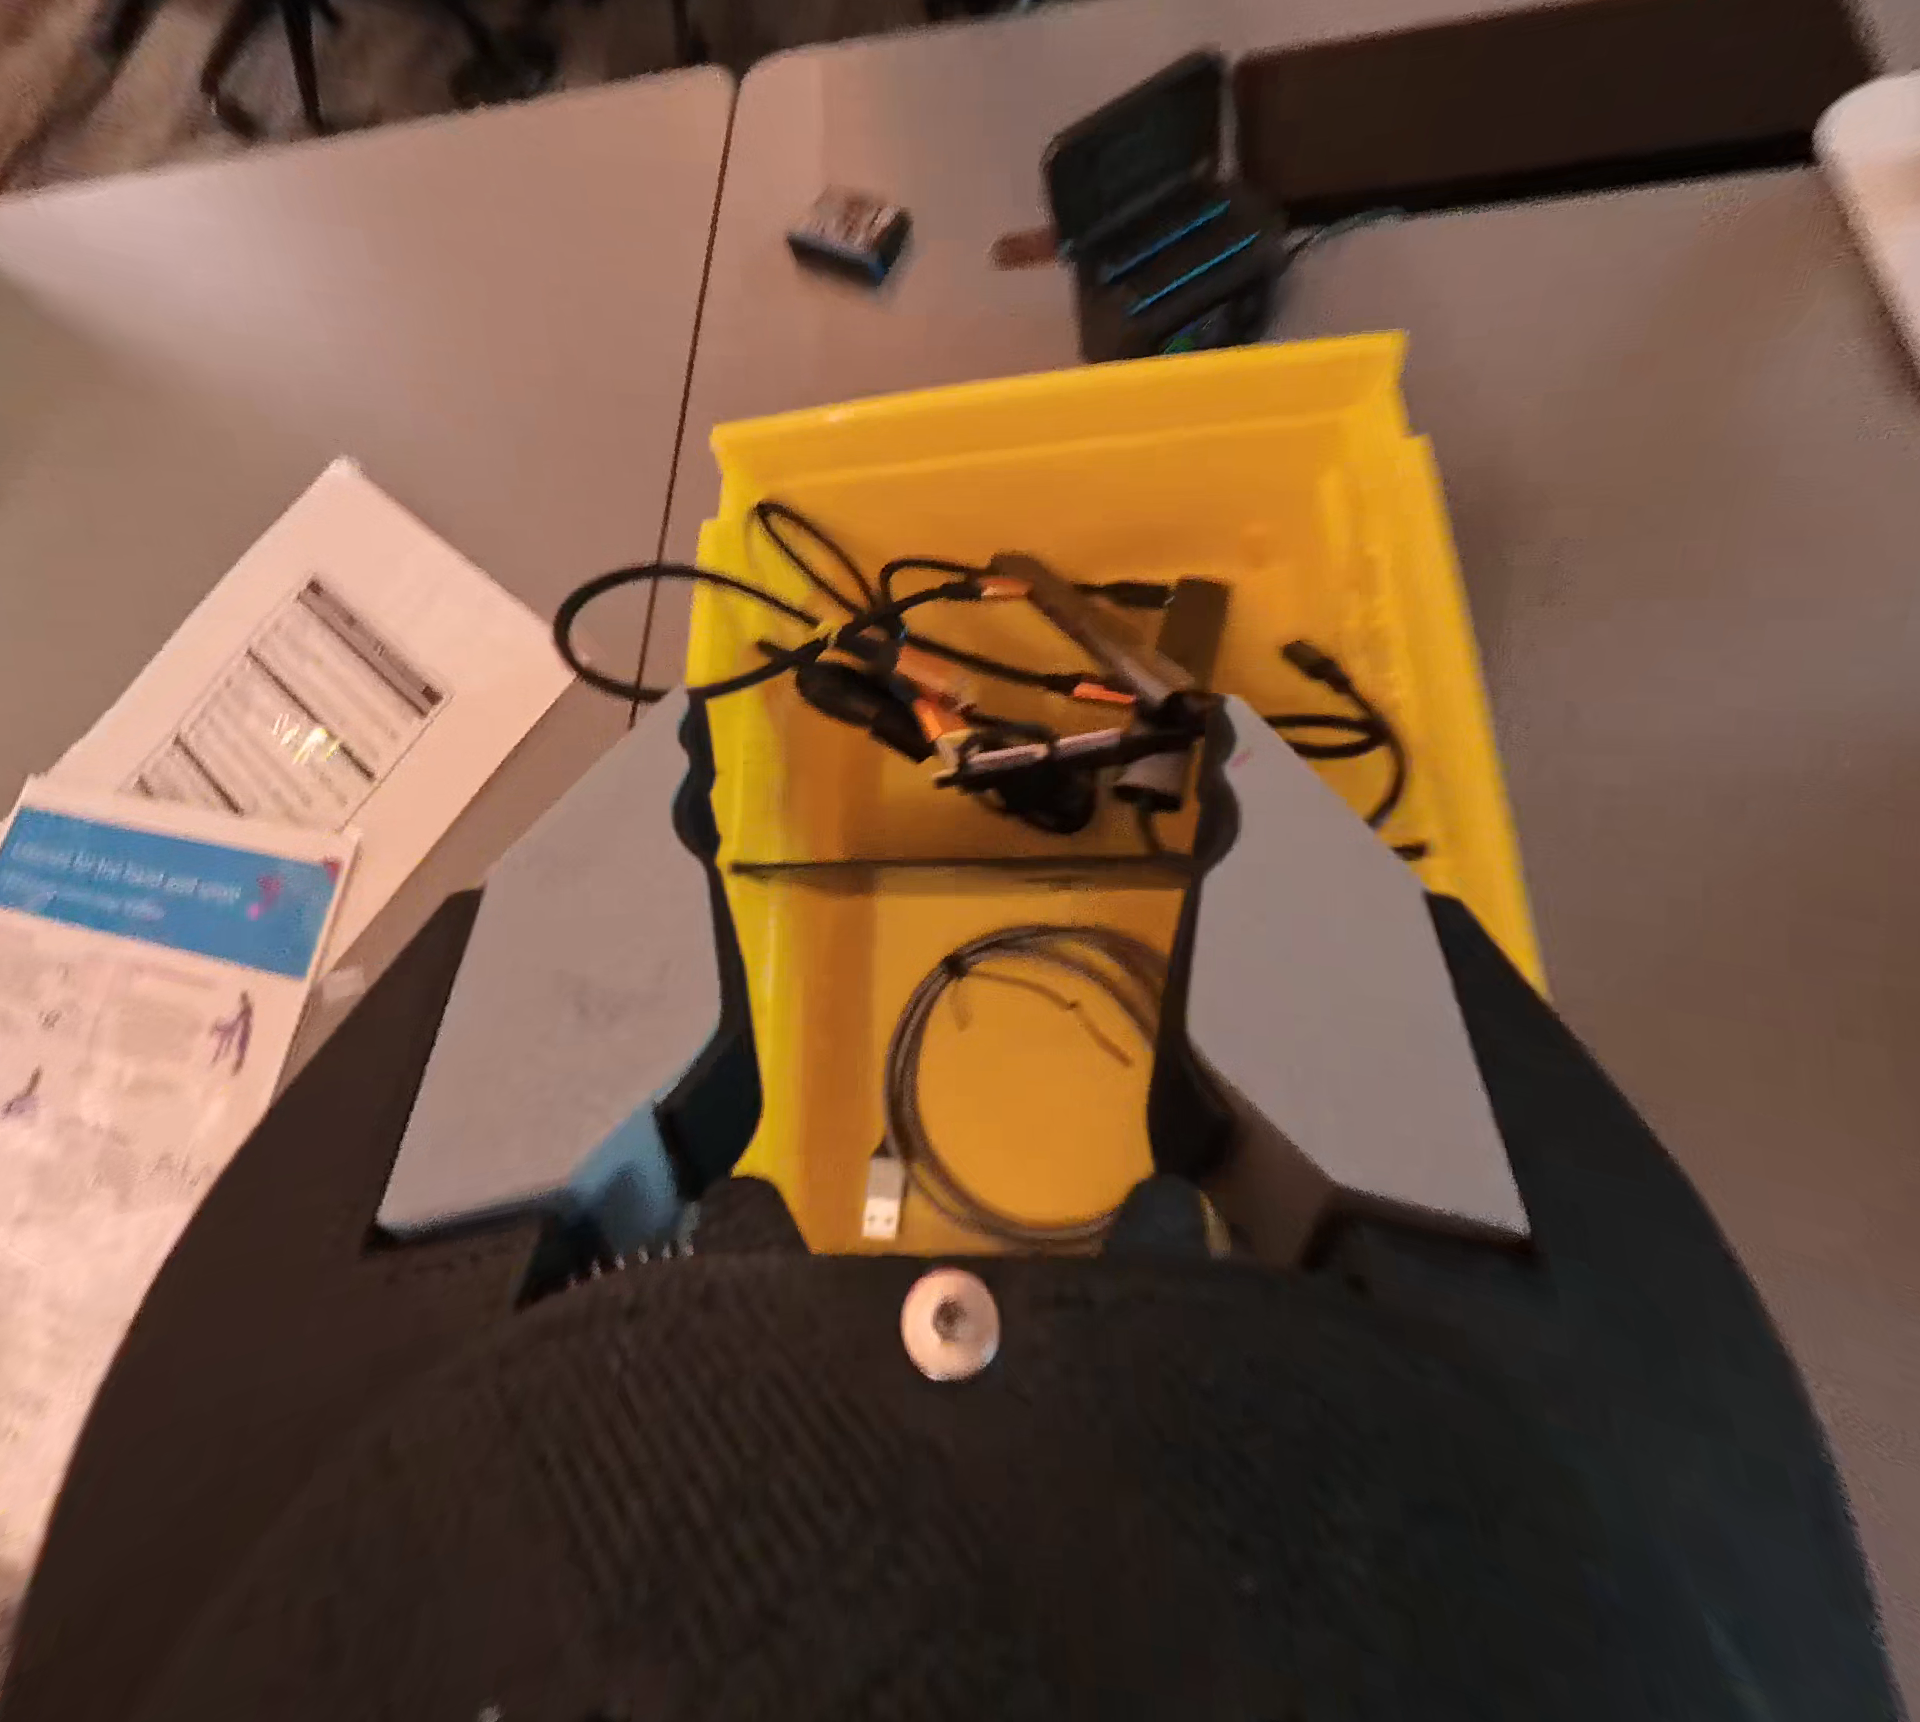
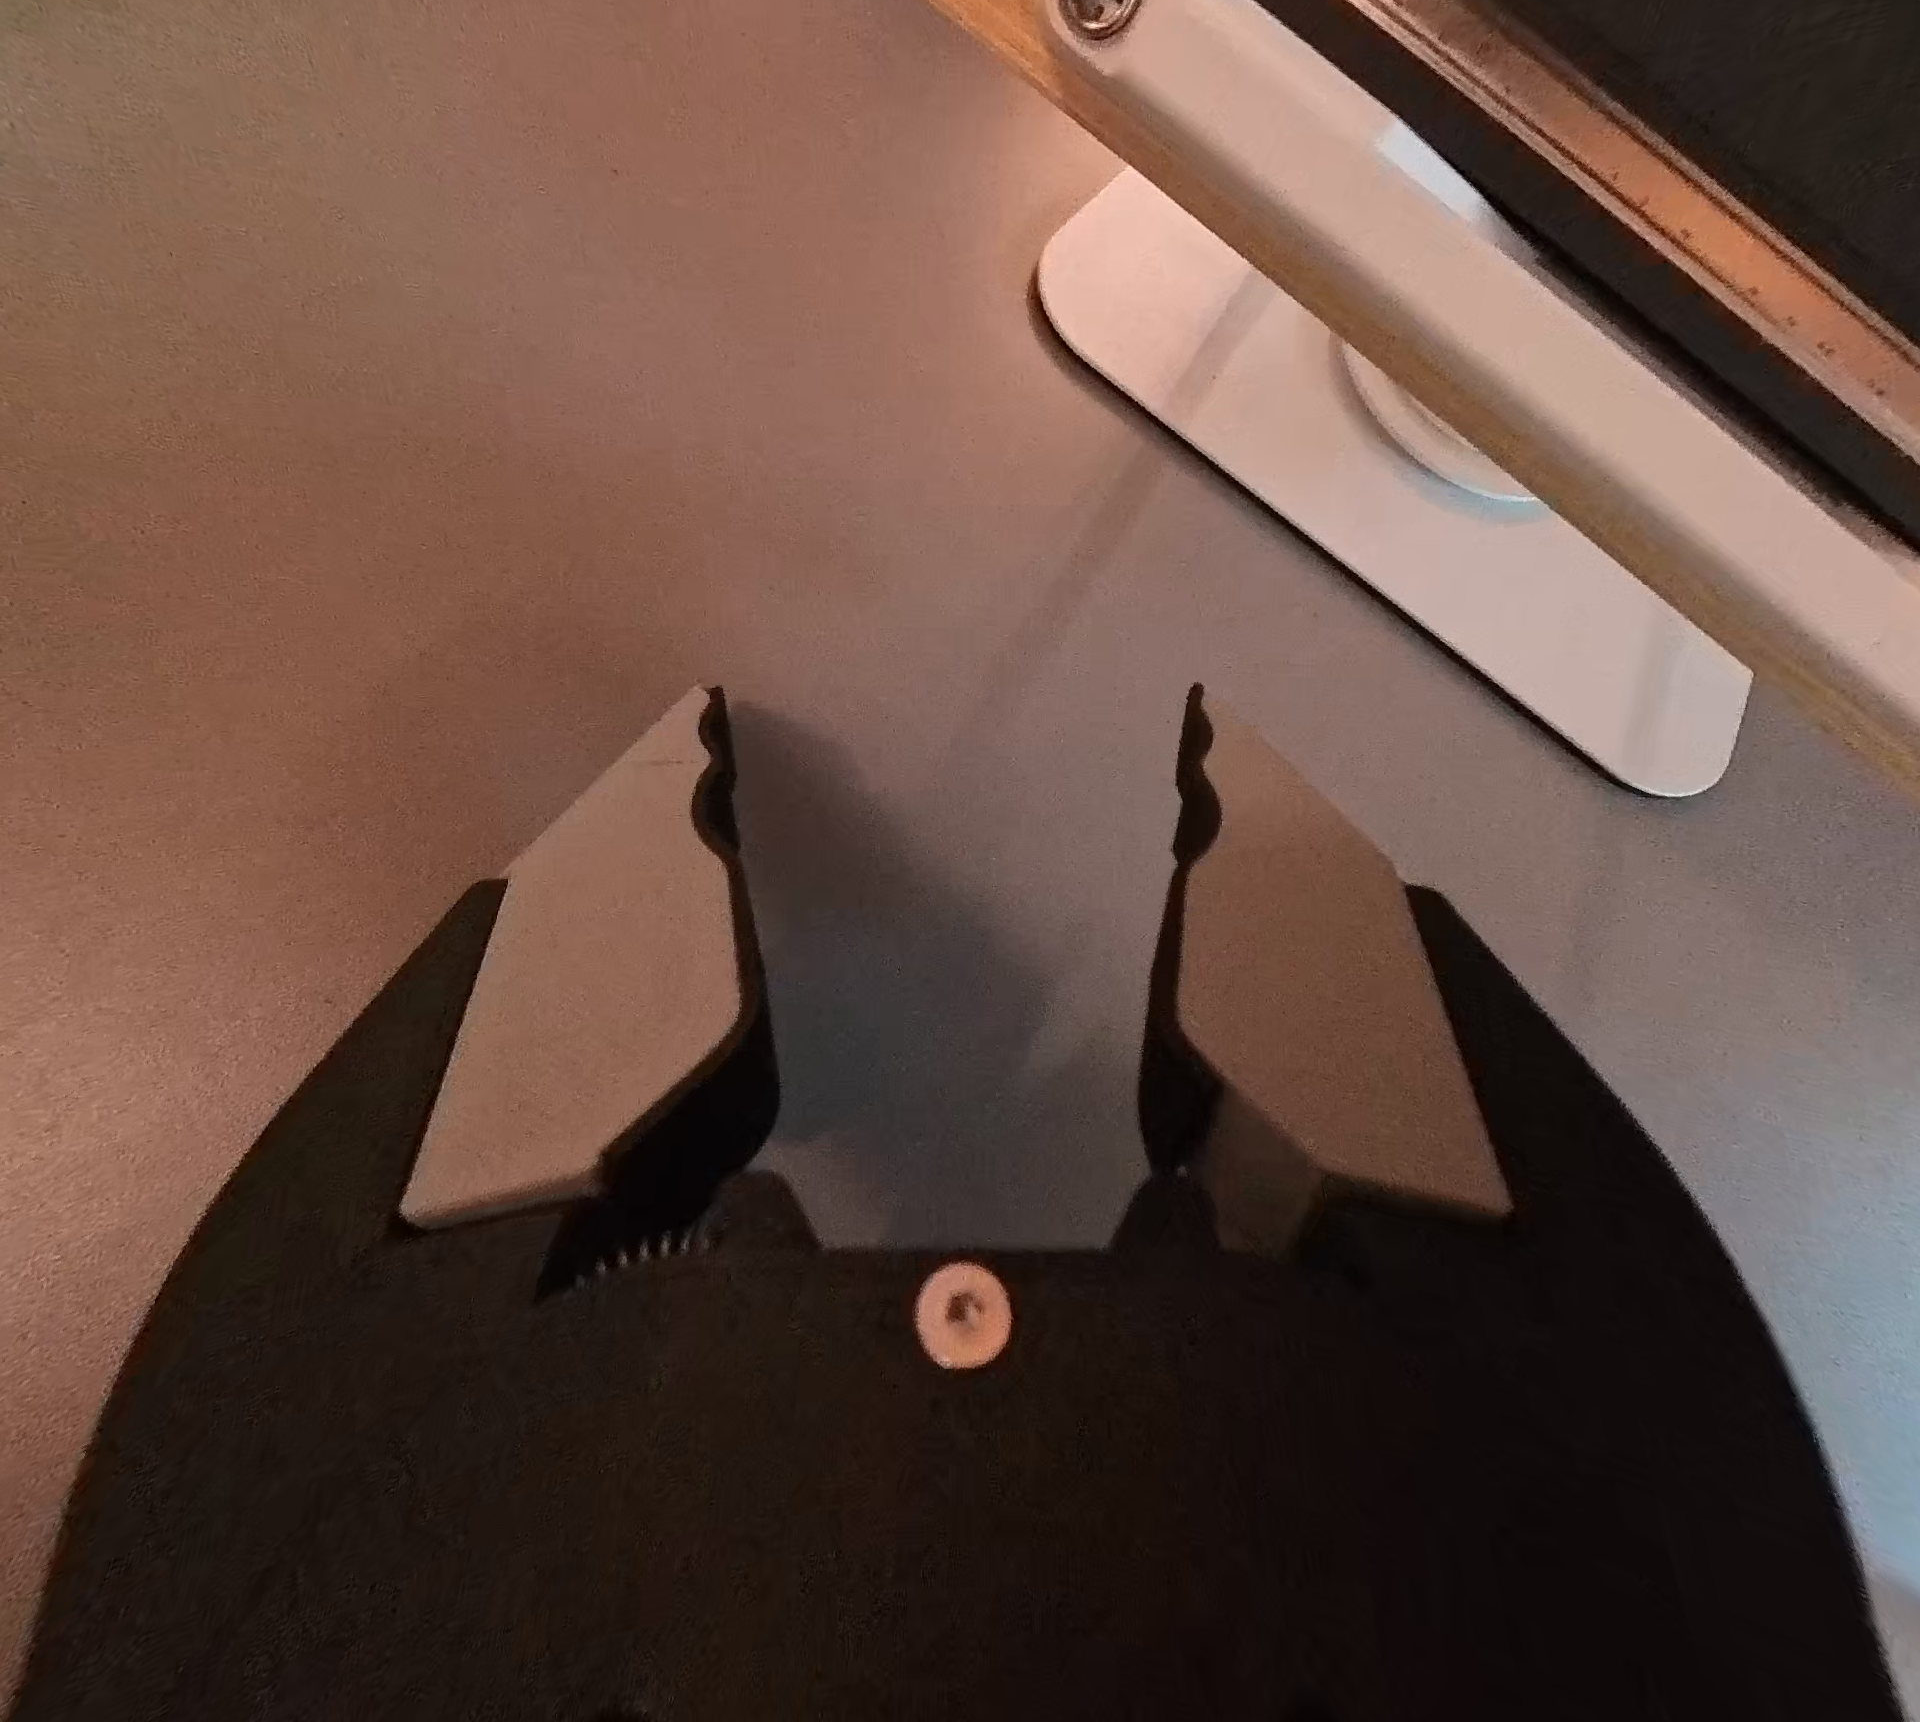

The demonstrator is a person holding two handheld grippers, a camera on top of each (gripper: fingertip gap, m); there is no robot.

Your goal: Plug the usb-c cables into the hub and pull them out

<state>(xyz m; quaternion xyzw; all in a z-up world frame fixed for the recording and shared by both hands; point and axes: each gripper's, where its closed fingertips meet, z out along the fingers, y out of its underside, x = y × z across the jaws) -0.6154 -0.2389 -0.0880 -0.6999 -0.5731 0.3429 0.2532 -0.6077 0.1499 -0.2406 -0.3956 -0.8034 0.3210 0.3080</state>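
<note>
In the left wrist view a yellow bin [image 1: 1091, 425] stands on the table, split by a divider. Its far compartment holds a tangle of black cables with orange-tipped plugs [image 1: 935, 716] and grey hubs [image 1: 1101, 633]. One black cable loop [image 1: 603, 623] hangs over the bin's left wall. The near compartment holds a coiled grey cable [image 1: 997, 1080]. My left gripper [image 1: 956, 716] is open and empty, hovering above the bin. My right gripper [image 2: 956, 706] is open and empty above bare table, away from the bin.
Left of the bin lie a white box [image 1: 312, 633] and a printed leaflet [image 1: 135, 997]. Behind the bin sit a small dark block [image 1: 847, 228] and a black device [image 1: 1164, 197]. In the right wrist view a white stand base [image 2: 1351, 509] and arm [image 2: 1403, 249] stand at right.
</note>
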